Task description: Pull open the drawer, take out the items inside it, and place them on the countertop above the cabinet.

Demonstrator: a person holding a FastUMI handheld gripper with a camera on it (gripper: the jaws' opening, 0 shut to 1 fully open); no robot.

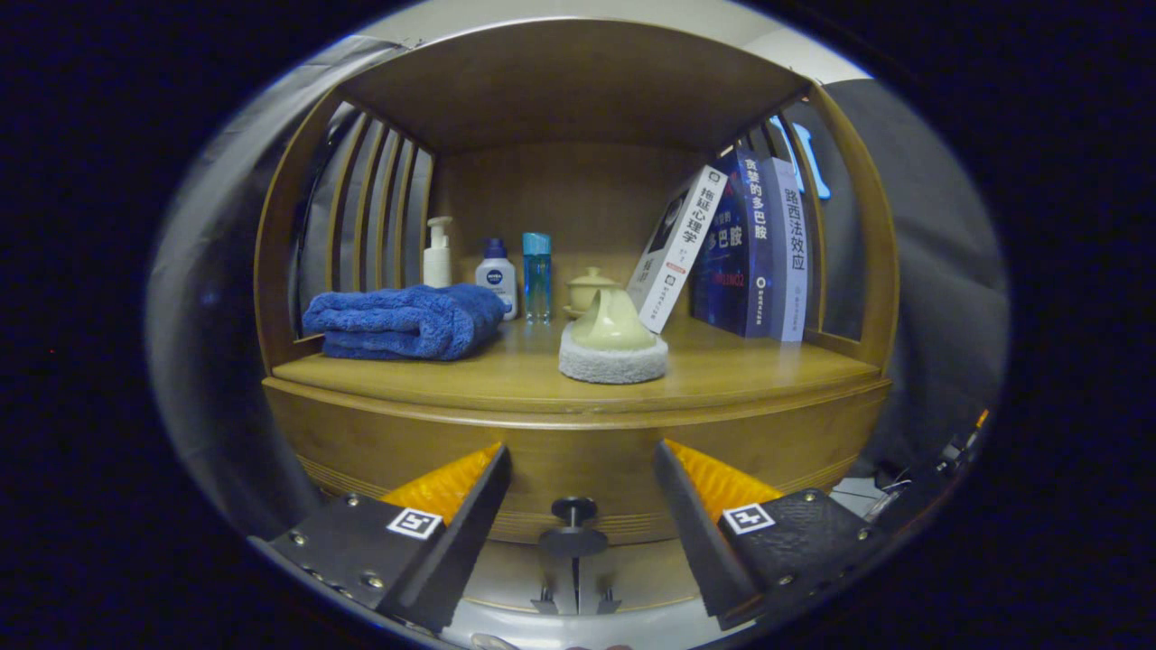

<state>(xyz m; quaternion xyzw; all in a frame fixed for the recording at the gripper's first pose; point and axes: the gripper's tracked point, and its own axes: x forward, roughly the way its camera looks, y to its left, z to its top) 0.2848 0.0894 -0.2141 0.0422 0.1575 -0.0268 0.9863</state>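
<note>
Wooden cabinet (578,451) ahead, drawer (578,469) closed; the gripper (578,478) hangs with jaws apart, knob (573,511) between them — an off-centre squeeze could slip off.

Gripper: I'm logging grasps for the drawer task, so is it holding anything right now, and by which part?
Nothing is held. The gripper is open, its fingers spread either side of the drawer knob without touching it.

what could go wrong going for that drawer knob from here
The gripper is open, with the drawer knob low between its fingers, so closing now might slip off or miss it. The countertop already holds a blue towel, a sponge and leaning books, so placed items could knock them.
</note>
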